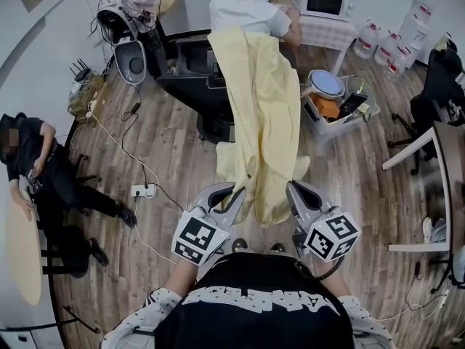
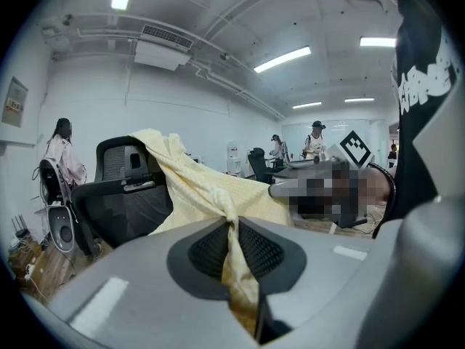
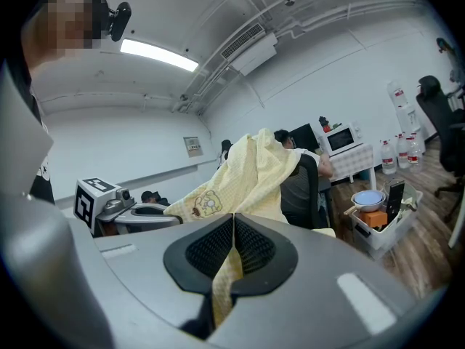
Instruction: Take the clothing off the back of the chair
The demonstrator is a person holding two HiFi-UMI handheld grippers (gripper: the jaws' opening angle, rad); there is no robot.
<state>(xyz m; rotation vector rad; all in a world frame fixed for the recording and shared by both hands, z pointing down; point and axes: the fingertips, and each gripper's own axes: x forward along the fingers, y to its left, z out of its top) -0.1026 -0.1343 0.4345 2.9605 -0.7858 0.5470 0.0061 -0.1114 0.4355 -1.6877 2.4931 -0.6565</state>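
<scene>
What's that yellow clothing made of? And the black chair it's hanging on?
The yellow clothing looks like soft, matte cloth, maybe cotton: it hangs in loose folds and shows a fine checked weave. The black chair seems to have a mesh back on a hard, smooth plastic frame, judging by its grainy panel, though that is a guess.

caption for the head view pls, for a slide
The left gripper and right gripper each clamp the near end of a yellow garment draped over a black office chair.

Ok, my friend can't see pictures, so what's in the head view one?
From above, the left gripper and right gripper each pinch the near end of a pale yellow garment that stretches up to a black office chair and drapes over its back.
</scene>
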